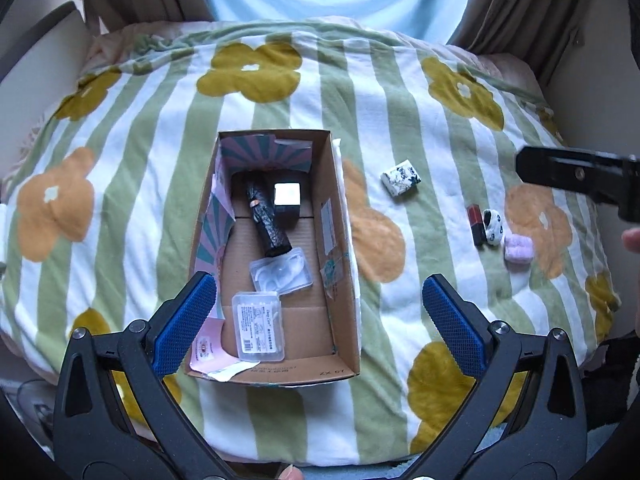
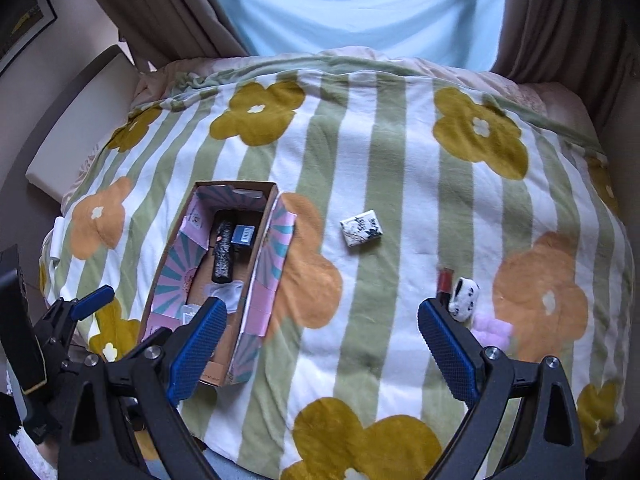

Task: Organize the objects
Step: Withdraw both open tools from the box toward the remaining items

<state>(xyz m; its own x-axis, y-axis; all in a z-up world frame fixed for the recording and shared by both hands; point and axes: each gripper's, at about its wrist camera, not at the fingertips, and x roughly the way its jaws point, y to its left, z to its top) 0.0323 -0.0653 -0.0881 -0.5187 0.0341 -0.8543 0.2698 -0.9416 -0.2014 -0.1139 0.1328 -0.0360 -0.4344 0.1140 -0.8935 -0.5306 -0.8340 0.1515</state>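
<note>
A cardboard box (image 1: 340, 240) (image 2: 260, 264) lies on the flowered blanket. Inside it are a black tube (image 1: 264, 216) (image 2: 223, 254), a small dark box (image 1: 287, 197) (image 2: 243, 235), a clear blister pack (image 1: 281, 275) and a labelled clear case (image 1: 258, 326). On the blanket to the right lie a white patterned packet (image 1: 401, 178) (image 2: 361, 227), a red lipstick (image 1: 476, 225) (image 2: 444, 280), a black-and-white panda piece (image 1: 493, 227) (image 2: 464, 298) and a pink fluffy item (image 1: 519, 247) (image 2: 493, 330). My left gripper (image 1: 320, 300) is open over the box's near end. My right gripper (image 2: 322, 324) is open, empty, above the blanket.
The blanket (image 1: 400, 80) (image 2: 400, 160) covers a bed, with curtains (image 2: 160, 8) and a lit window behind. A beige board (image 2: 80, 132) stands at the left. The right gripper's black body (image 1: 580, 178) shows at the right edge of the left wrist view.
</note>
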